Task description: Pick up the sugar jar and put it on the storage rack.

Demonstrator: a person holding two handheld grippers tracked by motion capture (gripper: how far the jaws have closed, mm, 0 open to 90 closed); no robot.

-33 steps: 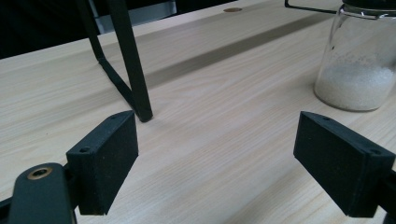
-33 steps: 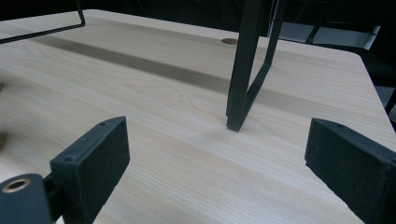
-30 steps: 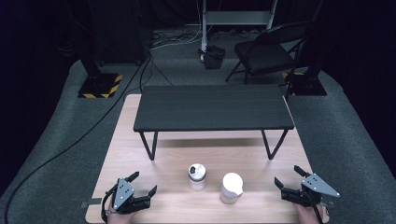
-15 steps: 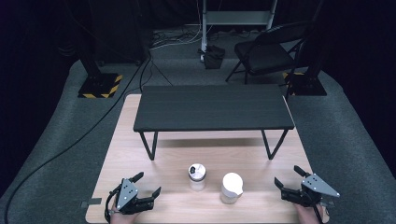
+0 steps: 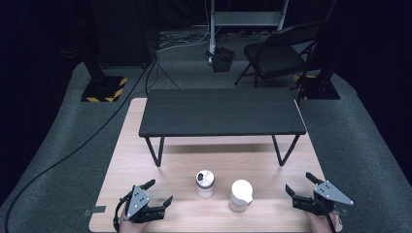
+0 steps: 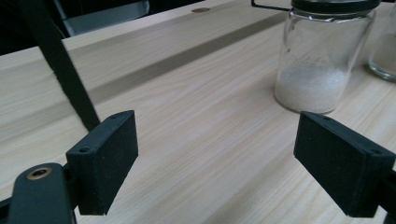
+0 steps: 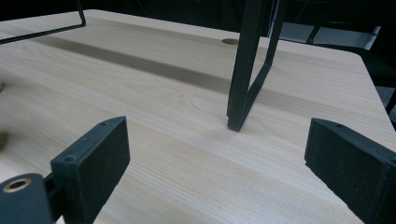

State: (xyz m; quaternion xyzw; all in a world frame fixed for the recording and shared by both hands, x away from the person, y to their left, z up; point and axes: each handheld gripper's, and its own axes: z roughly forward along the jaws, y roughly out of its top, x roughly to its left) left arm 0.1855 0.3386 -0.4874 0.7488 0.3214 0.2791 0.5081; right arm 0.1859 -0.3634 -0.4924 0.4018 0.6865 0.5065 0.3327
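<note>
Glass jar (image 5: 204, 184) of white grains and white-lidded jar (image 5: 241, 195) standing side by side near the wooden table's (image 5: 131, 145) front edge, between the open, empty left gripper (image 5: 159, 196) and right gripper (image 5: 297, 184); approach stage, next requiring a reach to the jars.

No readable text, label, brand or number anywhere. Only a sign-like marking: yellow-and-black hazard stripes on a stand base (image 5: 104, 90) on the floor at far left, and on another stand base (image 5: 316, 87) at far right.
</note>
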